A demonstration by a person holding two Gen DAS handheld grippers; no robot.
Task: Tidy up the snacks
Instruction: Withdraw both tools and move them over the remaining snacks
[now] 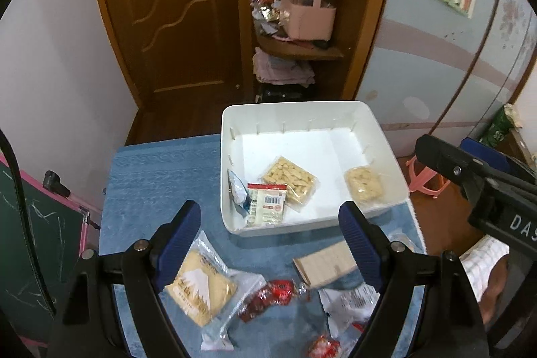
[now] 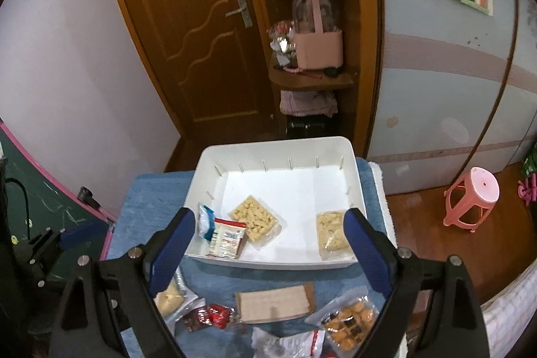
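Blue towelling covers the small table point(image 1: 151, 176) in front of a wooden door point(image 1: 174, 15) and corner shelves, and on it at twelve o'clock sits the white bin point(image 1: 386, 143). Inside the bin, a clear pack of pale puffed pieces point(image 1: 290, 182) lies near the middle, a second clear pack of the same sort point(image 1: 364, 183) rests against the three o'clock wall, and a red-topped sachet point(image 1: 268, 203) overlaps a blue-and-white sachet point(image 1: 236, 187) at the nine o'clock side. Both tools hang empty: the left gripper point(image 1: 275, 240) has its jaws spread wide with nothing between the pads, and the right gripper point(image 2: 270, 244) likewise stands wide apart and bare. The step in hand looks like the gap between one drop and the next pick. Loose snacks wait at six o'clock, short of the bin: a mountain-print biscuit pack point(image 1: 201, 287) by the left tool's nine o'clock pad, a red candy point(image 1: 272, 296), a brown wafer block point(image 1: 327, 264), a white crumpled wrapper point(image 1: 349, 304) and, in the right view, an orange cracker bag point(image 2: 349, 321). Next, I judge, each tool should dip to the nearest pack, straddle a flat edge rather than the slippery film, close and carry it over the near rim.
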